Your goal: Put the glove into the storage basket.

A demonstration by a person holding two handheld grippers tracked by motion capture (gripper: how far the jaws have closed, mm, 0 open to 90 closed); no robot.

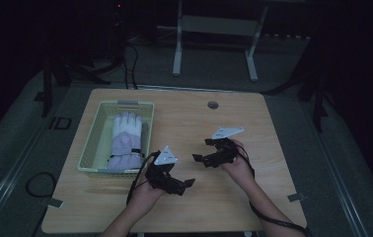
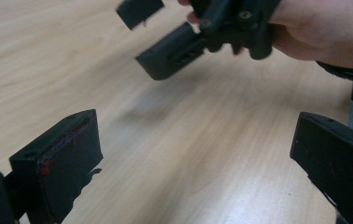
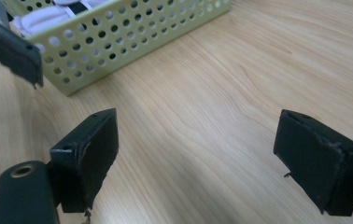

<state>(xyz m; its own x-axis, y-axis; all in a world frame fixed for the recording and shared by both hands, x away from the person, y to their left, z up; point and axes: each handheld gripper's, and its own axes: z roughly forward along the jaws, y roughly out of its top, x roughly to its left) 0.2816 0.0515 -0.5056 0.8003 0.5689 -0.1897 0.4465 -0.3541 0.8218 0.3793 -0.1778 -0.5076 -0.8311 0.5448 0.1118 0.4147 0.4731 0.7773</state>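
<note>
A white-and-lilac glove (image 1: 125,140) lies in the pale green basket (image 1: 90,143) on the left of the table (image 1: 253,118) — fingers pointing away from the person. Both grippers hover over bare wood just right of the basket, near each other but apart. The left gripper (image 1: 184,186) has its jaws spread wide, holding nothing; the right gripper (image 1: 200,159) — likewise spread and empty — sits slightly farther from the person.
</note>
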